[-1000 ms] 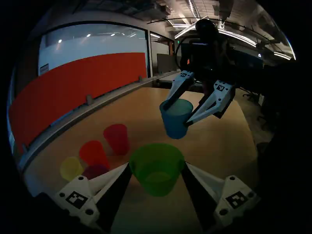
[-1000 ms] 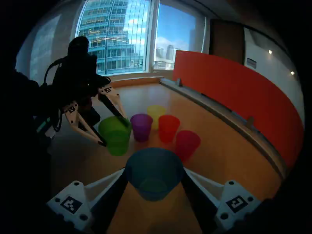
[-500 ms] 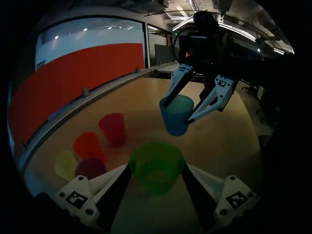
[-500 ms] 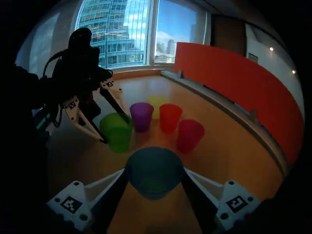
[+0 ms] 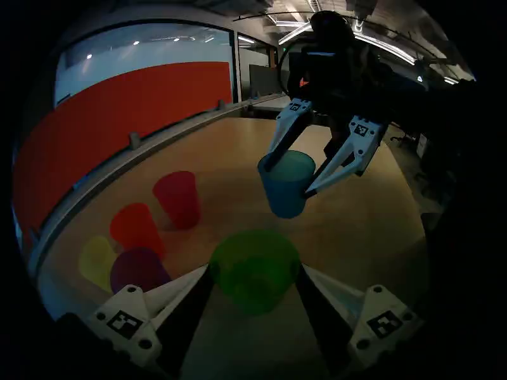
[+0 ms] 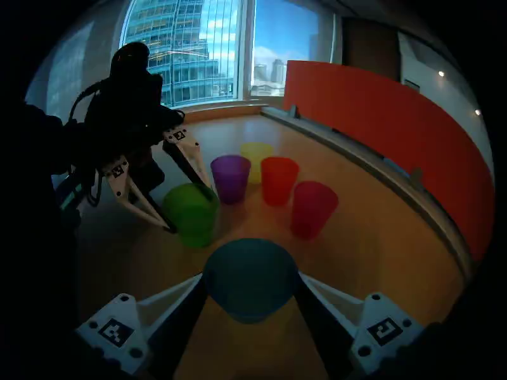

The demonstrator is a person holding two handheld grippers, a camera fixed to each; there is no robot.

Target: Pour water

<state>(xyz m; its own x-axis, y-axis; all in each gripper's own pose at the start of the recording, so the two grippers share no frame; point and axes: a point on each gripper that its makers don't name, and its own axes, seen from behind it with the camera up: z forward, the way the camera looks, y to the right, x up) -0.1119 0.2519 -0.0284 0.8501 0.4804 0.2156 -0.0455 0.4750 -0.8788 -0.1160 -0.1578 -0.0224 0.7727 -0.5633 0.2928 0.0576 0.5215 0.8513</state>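
1. The blue cup [image 6: 250, 278] is a tapered, translucent plastic tumbler with a round rim. It sits between the fingers of the right claw [image 6: 251, 286], which is closed on its sides.
2. The green cup [image 5: 255, 269] has the same shape and plastic. It is gripped the same way by the left claw [image 5: 253, 273], both fingers pressing its wall.
3. In the left gripper view the blue cup hangs near upright, apparently lifted off the tabletop [image 5: 367, 215], beyond the green cup and slightly to the right. Whether either cup holds water cannot be told.
4. In the right gripper view the green cup stands low over the wood. I cannot tell whether its base touches.
5. Beside the green cup stand a purple cup [image 6: 229, 178], a yellow cup [image 6: 256, 154], an orange cup [image 6: 279, 180] and a red cup [image 6: 313, 208]. They are close together, and the red one is nearest the blue cup.
6. The tabletop is smooth, pale wood, edged by an orange wall panel [image 6: 380, 120].
7. The right gripper view takes in a window [image 6: 190, 50] with tall buildings. The left gripper view takes in ceiling light strips [image 5: 380, 50] and a dim room.
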